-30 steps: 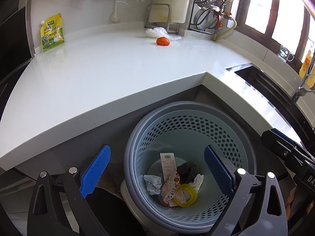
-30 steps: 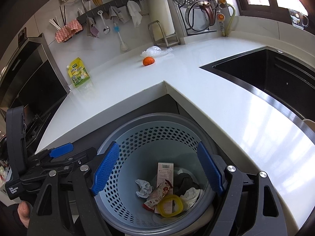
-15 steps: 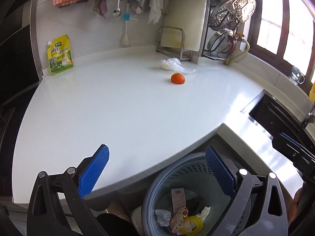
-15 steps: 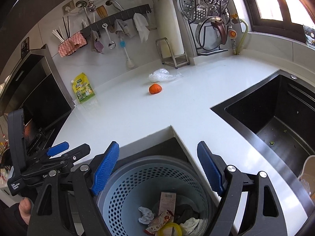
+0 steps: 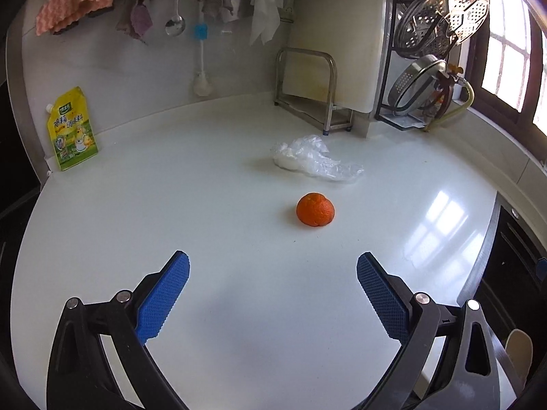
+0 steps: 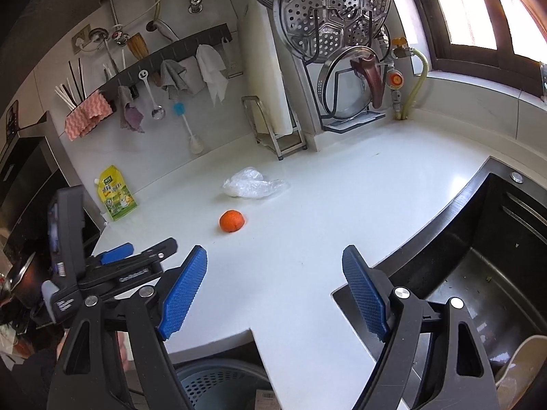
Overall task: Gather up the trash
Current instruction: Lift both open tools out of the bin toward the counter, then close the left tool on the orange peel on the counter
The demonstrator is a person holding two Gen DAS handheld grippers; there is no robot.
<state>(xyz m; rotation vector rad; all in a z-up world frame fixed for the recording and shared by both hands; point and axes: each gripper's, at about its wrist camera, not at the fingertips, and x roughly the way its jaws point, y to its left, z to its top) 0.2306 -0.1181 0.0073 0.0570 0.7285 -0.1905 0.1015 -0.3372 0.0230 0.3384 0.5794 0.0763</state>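
Note:
An orange peel dome (image 5: 315, 209) lies on the white counter (image 5: 171, 212), with a crumpled clear plastic bag (image 5: 314, 159) just behind it. My left gripper (image 5: 273, 294) is open and empty, above the counter, short of the peel. My right gripper (image 6: 275, 290) is open and empty over the counter's front corner; the peel (image 6: 231, 220) and the bag (image 6: 253, 184) lie far ahead to its left. The left gripper's body (image 6: 112, 266) shows at the left of the right wrist view. The grey perforated trash basket (image 6: 218, 389) sits below the counter edge.
A yellow-green pouch (image 5: 71, 130) leans on the back wall at left. A cutting board in a metal rack (image 5: 324, 78) and a steamer rack (image 5: 434, 48) stand at the back. A dark sink (image 6: 485, 259) is on the right. Utensils and cloths hang on a wall rail (image 6: 164, 58).
Both grippers have risen from over the trash basket and moved forward over the counter. The basket has dropped out of the left view. Both stay open.

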